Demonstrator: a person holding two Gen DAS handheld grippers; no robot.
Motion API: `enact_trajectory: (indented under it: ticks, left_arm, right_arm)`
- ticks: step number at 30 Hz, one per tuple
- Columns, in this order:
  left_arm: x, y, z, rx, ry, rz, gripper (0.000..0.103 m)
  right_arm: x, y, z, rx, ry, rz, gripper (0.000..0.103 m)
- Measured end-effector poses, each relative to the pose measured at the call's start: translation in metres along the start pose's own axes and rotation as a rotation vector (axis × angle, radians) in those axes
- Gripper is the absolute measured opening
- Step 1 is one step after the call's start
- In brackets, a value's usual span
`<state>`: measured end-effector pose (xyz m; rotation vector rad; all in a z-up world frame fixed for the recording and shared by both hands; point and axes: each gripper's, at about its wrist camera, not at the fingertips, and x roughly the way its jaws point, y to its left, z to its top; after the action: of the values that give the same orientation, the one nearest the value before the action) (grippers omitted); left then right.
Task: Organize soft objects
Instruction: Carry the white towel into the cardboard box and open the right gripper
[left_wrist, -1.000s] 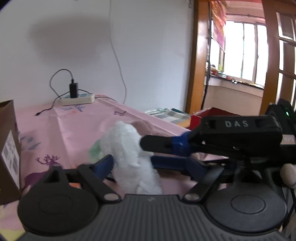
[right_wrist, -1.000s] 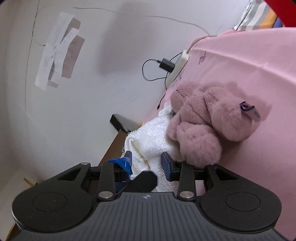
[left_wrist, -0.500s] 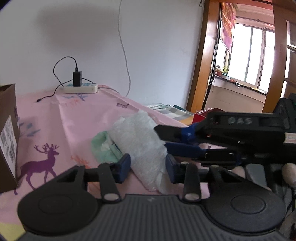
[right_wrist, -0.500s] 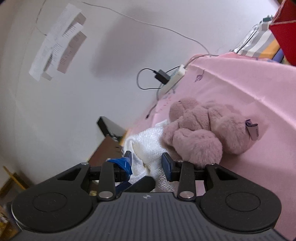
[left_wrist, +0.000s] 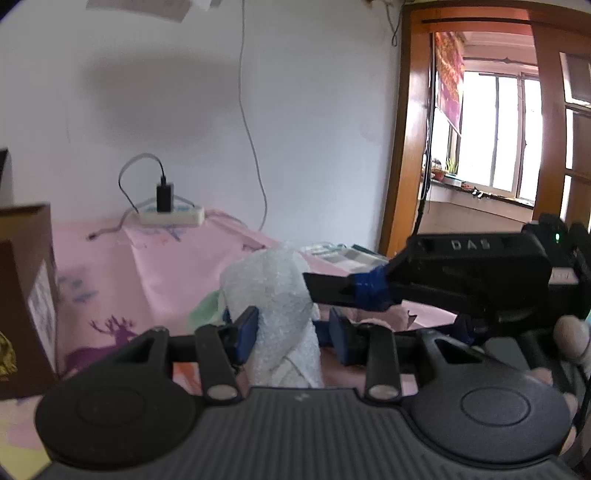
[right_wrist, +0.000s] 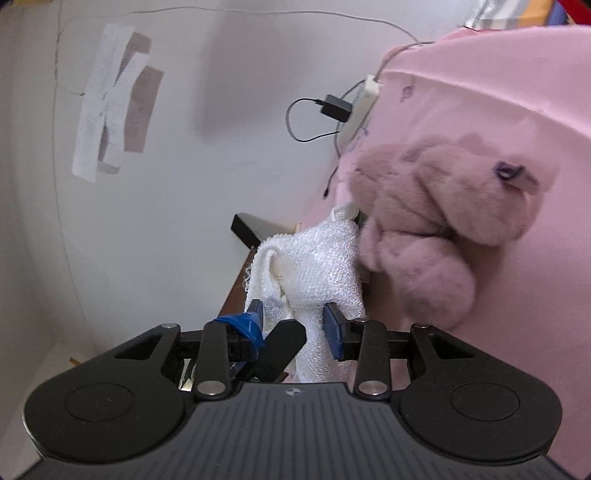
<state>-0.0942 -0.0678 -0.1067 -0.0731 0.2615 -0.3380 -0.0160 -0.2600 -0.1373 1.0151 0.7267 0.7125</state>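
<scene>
A white knitted cloth (left_wrist: 266, 284) hangs bunched above the pink tablecloth (left_wrist: 147, 266), and both grippers hold it. My left gripper (left_wrist: 293, 334) is shut on its lower part, with the blue pads pinching the fabric. My right gripper (right_wrist: 293, 321) is shut on the same white cloth (right_wrist: 317, 254). In the left wrist view its taped fingers (left_wrist: 332, 288) come in from the right and meet the cloth's upper edge. A pink plush toy (right_wrist: 443, 206) lies on the table against the cloth. A pale green cloth (left_wrist: 205, 306) lies behind the white one.
A brown cardboard box (left_wrist: 22, 295) stands at the left edge. A white power strip (left_wrist: 170, 218) with a black charger and cables lies against the far wall. A wooden door frame (left_wrist: 402, 147) and a window are at the right. A person's hand (left_wrist: 569, 336) holds the right gripper.
My left gripper's jaws have come in from wide apart onto the white cloth. The cloth has been raised and bunched more upright. The right gripper has kept its hold and tilted slightly.
</scene>
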Motion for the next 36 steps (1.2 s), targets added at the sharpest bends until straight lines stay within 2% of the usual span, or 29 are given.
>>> enact_trajectory:
  ticks: [8, 15, 24, 29, 36]
  left_arm:
    - [-0.038, 0.009, 0.016, 0.027, -0.094, 0.056, 0.035]
    - [-0.08, 0.036, 0.043, 0.034, -0.191, 0.122, 0.034]
    - [-0.122, 0.082, 0.079, 0.062, -0.31, 0.247, 0.034]
    - [-0.124, 0.125, 0.087, 0.047, -0.303, 0.304, 0.035]
    - [-0.1, 0.179, 0.079, -0.037, -0.223, 0.379, 0.035]
  right_arm:
    - [0.011, 0.044, -0.008, -0.109, 0.042, 0.086, 0.02]
    - [0.047, 0.092, -0.014, -0.206, 0.084, 0.184, 0.02]
    - [0.108, 0.154, -0.017, -0.339, 0.11, 0.332, 0.02]
    - [0.152, 0.169, -0.019, -0.373, 0.122, 0.357, 0.02]
    - [0.207, 0.164, -0.03, -0.445, 0.13, 0.279, 0.02]
